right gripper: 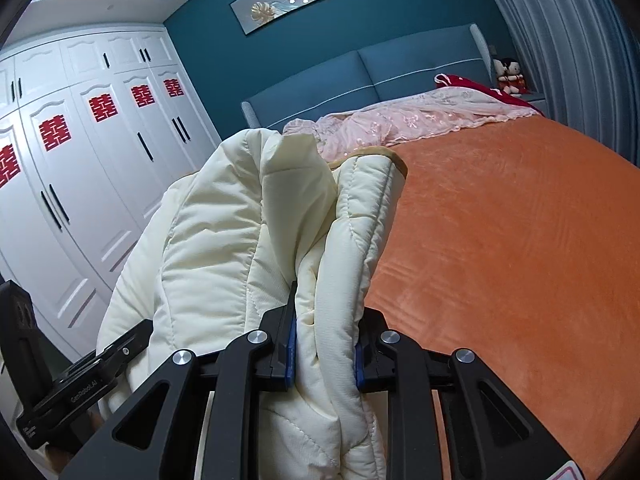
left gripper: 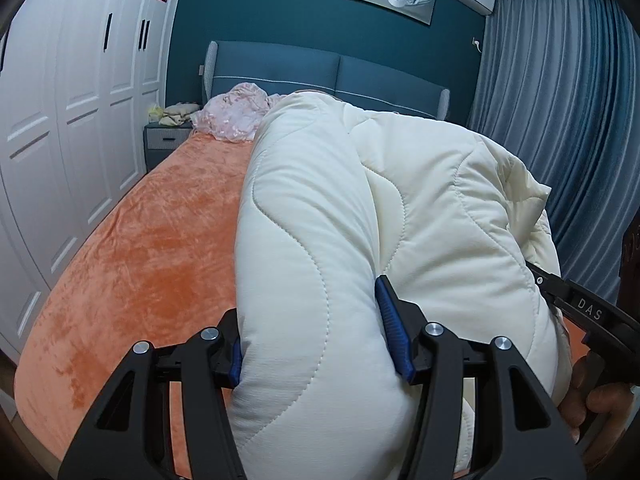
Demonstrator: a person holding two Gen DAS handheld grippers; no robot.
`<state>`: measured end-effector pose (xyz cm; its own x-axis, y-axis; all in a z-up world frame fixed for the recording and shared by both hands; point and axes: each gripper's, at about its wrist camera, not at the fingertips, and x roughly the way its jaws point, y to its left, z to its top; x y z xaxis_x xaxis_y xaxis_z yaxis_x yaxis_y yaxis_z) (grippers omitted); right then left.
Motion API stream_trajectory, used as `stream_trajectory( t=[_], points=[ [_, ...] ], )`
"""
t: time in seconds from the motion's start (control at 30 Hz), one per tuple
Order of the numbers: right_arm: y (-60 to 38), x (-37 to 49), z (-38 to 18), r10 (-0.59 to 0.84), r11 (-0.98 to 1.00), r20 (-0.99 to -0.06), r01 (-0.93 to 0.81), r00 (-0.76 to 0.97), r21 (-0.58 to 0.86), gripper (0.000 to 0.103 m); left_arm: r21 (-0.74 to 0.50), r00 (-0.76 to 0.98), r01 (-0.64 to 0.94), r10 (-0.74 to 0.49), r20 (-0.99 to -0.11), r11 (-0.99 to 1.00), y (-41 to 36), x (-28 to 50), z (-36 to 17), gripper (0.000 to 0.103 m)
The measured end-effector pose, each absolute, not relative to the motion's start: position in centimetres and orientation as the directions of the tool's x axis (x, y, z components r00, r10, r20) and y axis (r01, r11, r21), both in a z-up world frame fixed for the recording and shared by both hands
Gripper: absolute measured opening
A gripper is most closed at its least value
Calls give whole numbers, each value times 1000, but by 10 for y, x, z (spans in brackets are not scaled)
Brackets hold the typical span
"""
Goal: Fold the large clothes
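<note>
Left wrist view shows the left gripper (left gripper: 316, 336) clamped on a thick roll of the cream quilted coat (left gripper: 360, 208), raised above the orange bed (left gripper: 132, 248). Beside it, the right gripper (right gripper: 325, 344) pinches a narrower bunch of the same coat. No neat fold shows yet; laying it flat and folding apparently remain.

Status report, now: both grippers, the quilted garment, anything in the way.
Left gripper and right gripper both clamped on cream quilted coat, bunched, off the orange bed. Pink bedding heaped near headboard; nothing else in the way.
</note>
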<state>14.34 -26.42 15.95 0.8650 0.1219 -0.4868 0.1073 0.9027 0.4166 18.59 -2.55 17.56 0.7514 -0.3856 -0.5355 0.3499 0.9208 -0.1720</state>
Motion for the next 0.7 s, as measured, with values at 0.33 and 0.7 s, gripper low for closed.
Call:
stream_trajectory(
  t=[0.33, 0.7],
  points=[
    [-229, 252, 124, 169, 921, -561, 72, 810, 382, 20, -187, 737, 282, -337, -585, 941, 9, 280, 129, 53],
    [-206, 335, 0, 240, 908, -705, 102, 667, 406, 20, -179, 614, 167, -245, -750, 969, 25, 355, 0, 53]
  ],
)
